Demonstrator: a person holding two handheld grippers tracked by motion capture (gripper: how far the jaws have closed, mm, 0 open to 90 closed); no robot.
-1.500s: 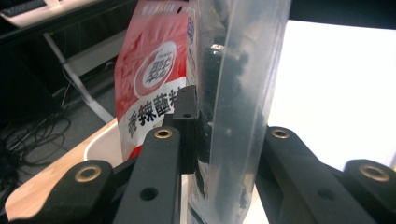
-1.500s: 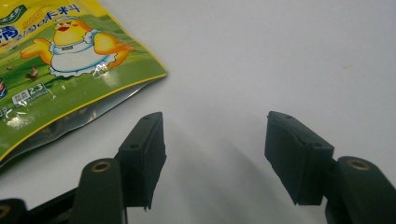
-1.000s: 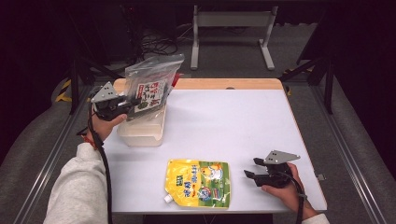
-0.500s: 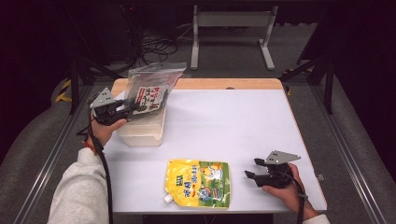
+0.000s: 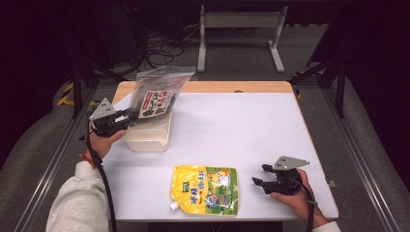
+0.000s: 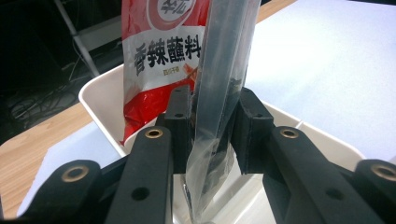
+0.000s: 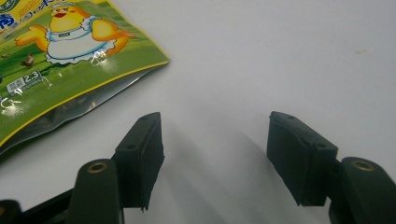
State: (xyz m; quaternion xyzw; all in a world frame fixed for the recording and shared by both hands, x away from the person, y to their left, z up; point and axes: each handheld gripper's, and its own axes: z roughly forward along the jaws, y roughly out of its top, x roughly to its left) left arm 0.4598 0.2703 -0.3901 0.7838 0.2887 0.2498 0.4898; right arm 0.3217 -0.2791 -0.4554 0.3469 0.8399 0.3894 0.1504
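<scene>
Clear bag point(image 5: 157, 94) lower (over bin point(image 5: 147, 137)).

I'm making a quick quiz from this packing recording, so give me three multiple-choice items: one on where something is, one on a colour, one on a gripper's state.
1. Where does the yellow pouch lie?
A. In the white bin
B. Flat on the table near its front edge
C. On the floor

2. What colour is the packet behind the clear bag in the left gripper view?
A. Red and white
B. Blue
C. Green

3. How does the right gripper stand?
A. Shut on the yellow pouch
B. Open, nothing between its jaws
C. Shut on the bin's rim

Answers:
1 B: the high view shows it flat on the white table, left of the right gripper.
2 A: the red and white packet stands over the white bin.
3 B: its jaws stand apart over bare table beside the pouch.
</scene>
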